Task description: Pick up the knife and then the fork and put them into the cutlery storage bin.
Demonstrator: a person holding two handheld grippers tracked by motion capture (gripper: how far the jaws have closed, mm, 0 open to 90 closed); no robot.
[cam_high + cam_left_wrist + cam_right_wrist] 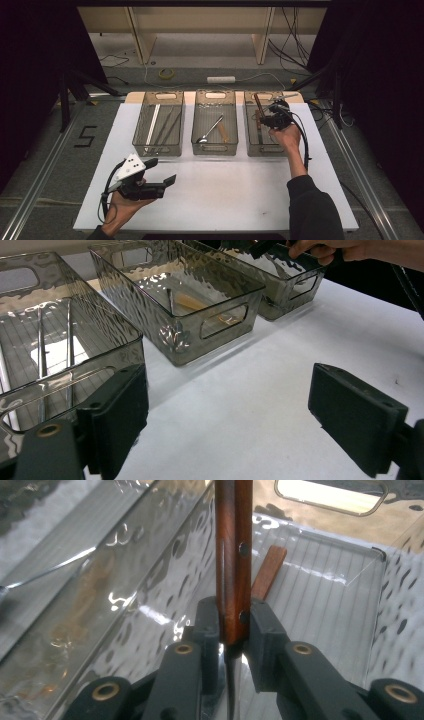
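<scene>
My right gripper [264,119] hangs over the right clear bin [248,136], shut on a wooden-handled knife [258,106]. In the right gripper view the pads [264,625] squeeze the riveted brown handle [232,545], which points away from me over the bin, while the metal blade runs back between the jaws. Another wooden handle [268,570] lies on the bin floor beyond it. My left gripper [162,171] is held at the near left over the white table [225,195], open, with nothing between its fingers [120,410].
Three smoked clear bins stand in a row at the back of the table. The left bin [158,148] holds long thin utensils. The middle bin [215,148] holds a spoon [210,131] and a wooden-handled piece. Dark curtains flank the table.
</scene>
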